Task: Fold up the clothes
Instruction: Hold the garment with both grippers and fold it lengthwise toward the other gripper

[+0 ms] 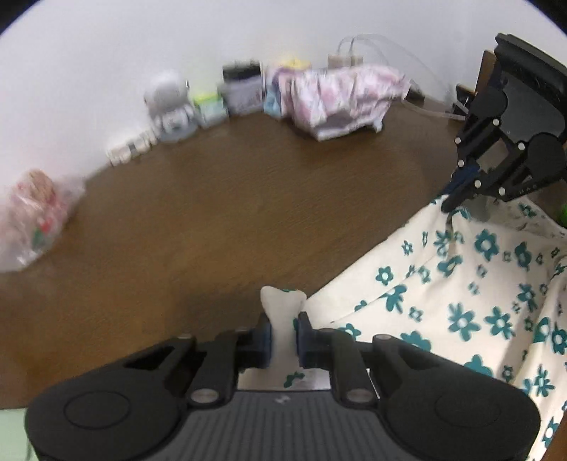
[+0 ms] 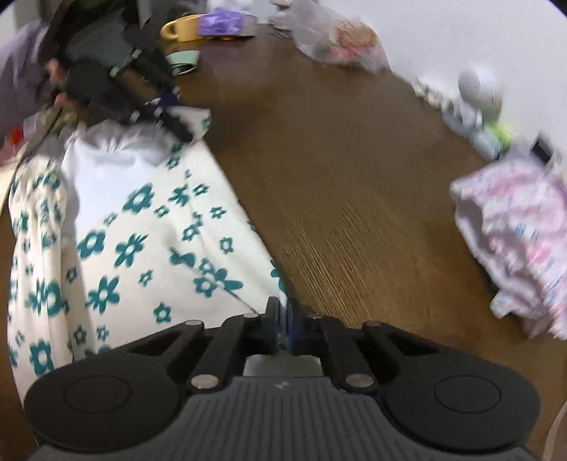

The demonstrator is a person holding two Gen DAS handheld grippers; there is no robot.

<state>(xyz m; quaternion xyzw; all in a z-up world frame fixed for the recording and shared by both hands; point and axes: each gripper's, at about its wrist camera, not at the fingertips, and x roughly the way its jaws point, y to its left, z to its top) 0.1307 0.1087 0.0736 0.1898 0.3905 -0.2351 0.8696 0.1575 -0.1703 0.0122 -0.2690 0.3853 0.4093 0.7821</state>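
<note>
A white garment with teal flowers (image 1: 460, 301) hangs stretched above the brown table (image 1: 212, 212). My left gripper (image 1: 283, 337) is shut on one corner of it, a tuft of cloth sticking out between the fingers. My right gripper shows in the left wrist view (image 1: 457, 198) at the far right, shut on another corner. In the right wrist view the garment (image 2: 124, 241) fills the left side, my right gripper (image 2: 285, 326) pinches its edge, and the left gripper (image 2: 173, 120) holds the far corner.
A folded pink-patterned garment (image 1: 340, 99) lies at the back of the table, also in the right wrist view (image 2: 514, 241). A white toy figure (image 1: 170, 106), small boxes, a plastic bag (image 1: 32, 220) and a yellow mug (image 2: 180, 28) line the edges by the wall.
</note>
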